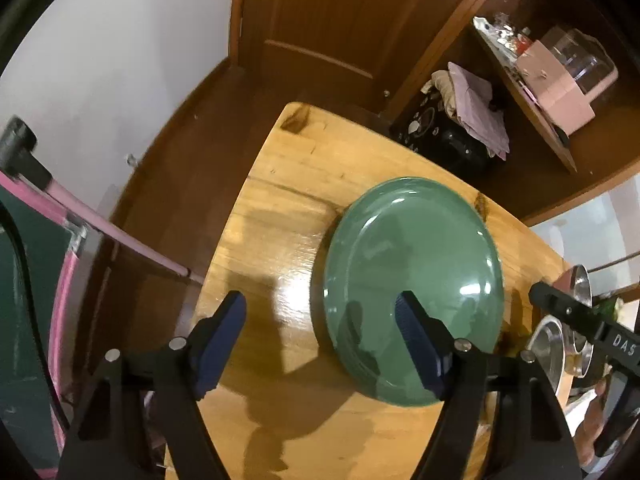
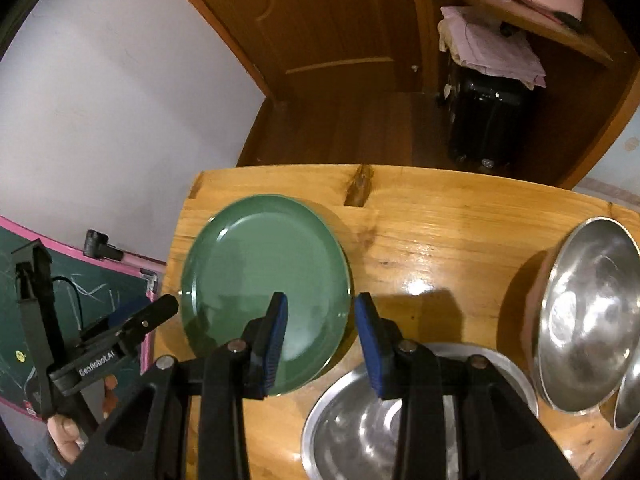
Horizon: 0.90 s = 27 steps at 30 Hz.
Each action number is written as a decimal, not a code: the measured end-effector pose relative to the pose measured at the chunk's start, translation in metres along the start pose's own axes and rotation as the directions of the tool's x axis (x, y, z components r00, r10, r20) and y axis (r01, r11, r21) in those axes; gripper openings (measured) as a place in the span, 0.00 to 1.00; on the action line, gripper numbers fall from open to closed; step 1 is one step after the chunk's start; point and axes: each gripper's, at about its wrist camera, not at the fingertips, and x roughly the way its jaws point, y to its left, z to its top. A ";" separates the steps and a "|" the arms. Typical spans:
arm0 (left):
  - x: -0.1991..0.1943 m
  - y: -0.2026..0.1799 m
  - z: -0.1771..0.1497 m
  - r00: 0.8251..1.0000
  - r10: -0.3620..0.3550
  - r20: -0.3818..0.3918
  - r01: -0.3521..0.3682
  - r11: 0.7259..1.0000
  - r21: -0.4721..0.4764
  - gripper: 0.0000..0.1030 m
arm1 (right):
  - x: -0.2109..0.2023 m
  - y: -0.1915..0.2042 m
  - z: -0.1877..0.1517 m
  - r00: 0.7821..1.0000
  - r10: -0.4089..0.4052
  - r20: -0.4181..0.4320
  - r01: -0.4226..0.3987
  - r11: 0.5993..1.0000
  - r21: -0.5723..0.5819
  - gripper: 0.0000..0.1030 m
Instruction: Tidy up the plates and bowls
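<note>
A green plate (image 1: 412, 280) lies flat on the wooden table (image 1: 288, 184); it also shows in the right wrist view (image 2: 264, 276). My left gripper (image 1: 320, 312) is open and empty above the table, its right finger over the plate's near left part. My right gripper (image 2: 320, 312) is open and empty above the plate's right edge. A steel bowl (image 2: 360, 428) sits below the right gripper. A second steel bowl (image 2: 588, 320) leans tilted at the right, with a third rim (image 2: 628, 396) beside it. The right gripper (image 1: 560, 304) and the bowls (image 1: 550, 348) show at the left view's right edge.
A wooden door (image 2: 332, 32) and a black appliance (image 2: 484, 116) with cloth on it stand beyond the table's far edge. A shelf (image 1: 532, 92) holds a pink box. A pink-framed chalkboard (image 2: 80, 292) stands left of the table.
</note>
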 end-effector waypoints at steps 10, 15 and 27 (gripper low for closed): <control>0.027 0.009 0.002 0.994 -0.090 -0.066 0.088 0.996 -0.029 0.48 | 0.034 0.002 0.002 0.995 -0.038 -0.087 0.037 0.999 -0.022 0.26; 0.028 0.009 0.004 0.991 -0.101 -0.082 0.101 0.995 -0.011 0.38 | 0.043 0.002 0.004 0.992 -0.058 -0.114 0.055 0.998 -0.022 0.21; 0.030 0.008 0.008 0.989 -0.105 -0.101 0.106 0.994 0.003 0.13 | 0.054 -0.002 0.013 0.988 -0.074 -0.138 0.071 0.997 -0.025 0.13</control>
